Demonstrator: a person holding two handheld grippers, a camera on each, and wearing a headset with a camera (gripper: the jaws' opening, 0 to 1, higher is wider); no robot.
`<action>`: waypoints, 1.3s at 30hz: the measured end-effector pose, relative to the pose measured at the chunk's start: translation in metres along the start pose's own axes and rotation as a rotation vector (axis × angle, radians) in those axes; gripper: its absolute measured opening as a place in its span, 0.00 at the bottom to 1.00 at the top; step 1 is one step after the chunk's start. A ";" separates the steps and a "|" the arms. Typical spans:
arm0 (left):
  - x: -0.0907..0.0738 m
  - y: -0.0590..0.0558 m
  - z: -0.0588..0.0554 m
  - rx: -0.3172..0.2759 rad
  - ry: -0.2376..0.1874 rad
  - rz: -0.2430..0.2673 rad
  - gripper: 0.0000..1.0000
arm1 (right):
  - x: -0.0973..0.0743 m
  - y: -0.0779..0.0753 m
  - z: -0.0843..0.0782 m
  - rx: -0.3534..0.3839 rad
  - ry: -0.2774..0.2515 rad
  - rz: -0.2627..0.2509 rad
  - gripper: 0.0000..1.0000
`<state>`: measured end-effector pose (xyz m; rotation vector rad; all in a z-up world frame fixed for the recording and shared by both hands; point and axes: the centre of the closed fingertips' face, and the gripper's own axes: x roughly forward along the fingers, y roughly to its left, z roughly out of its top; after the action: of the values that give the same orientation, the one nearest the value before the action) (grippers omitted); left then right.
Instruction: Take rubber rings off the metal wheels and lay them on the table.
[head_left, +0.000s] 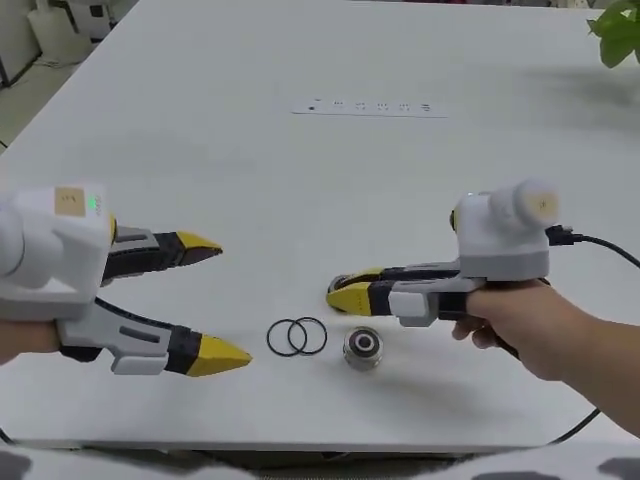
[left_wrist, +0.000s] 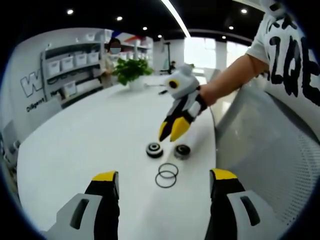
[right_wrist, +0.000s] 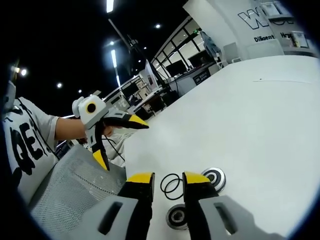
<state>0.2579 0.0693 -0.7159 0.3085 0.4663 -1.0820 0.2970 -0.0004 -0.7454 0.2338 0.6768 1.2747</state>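
Note:
Two black rubber rings (head_left: 297, 336) lie overlapping on the white table (head_left: 330, 190), near its front edge. A small metal wheel (head_left: 362, 346) lies flat just right of them. In the left gripper view both wheels (left_wrist: 154, 149) (left_wrist: 182, 151) sit beyond the rings (left_wrist: 166, 175). My left gripper (head_left: 218, 300) hovers left of the rings, wide open and holding nothing. My right gripper (head_left: 335, 292) comes in from the right, low above the wheels, its jaws a little apart with nothing between them. In the right gripper view the rings (right_wrist: 172, 186) show through that gap, with a wheel (right_wrist: 215, 177) on the right.
A white power strip (head_left: 368, 107) lies at the far middle of the table. A green plant (head_left: 620, 35) stands at the far right corner. A black cable (head_left: 600, 245) trails from the right gripper. The table's front edge runs just below the rings.

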 end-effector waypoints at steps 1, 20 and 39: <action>0.000 0.001 0.000 -0.001 -0.001 0.000 0.75 | -0.001 0.001 0.002 -0.005 -0.005 -0.002 0.21; 0.006 0.012 0.009 0.006 -0.016 0.005 0.75 | -0.019 -0.002 0.020 -0.052 -0.064 -0.029 0.27; 0.019 0.020 0.019 0.001 -0.029 -0.002 0.73 | -0.039 -0.017 0.030 -0.104 -0.110 -0.083 0.33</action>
<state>0.2875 0.0542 -0.7086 0.2931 0.4403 -1.0873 0.3226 -0.0355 -0.7178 0.1868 0.5192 1.2044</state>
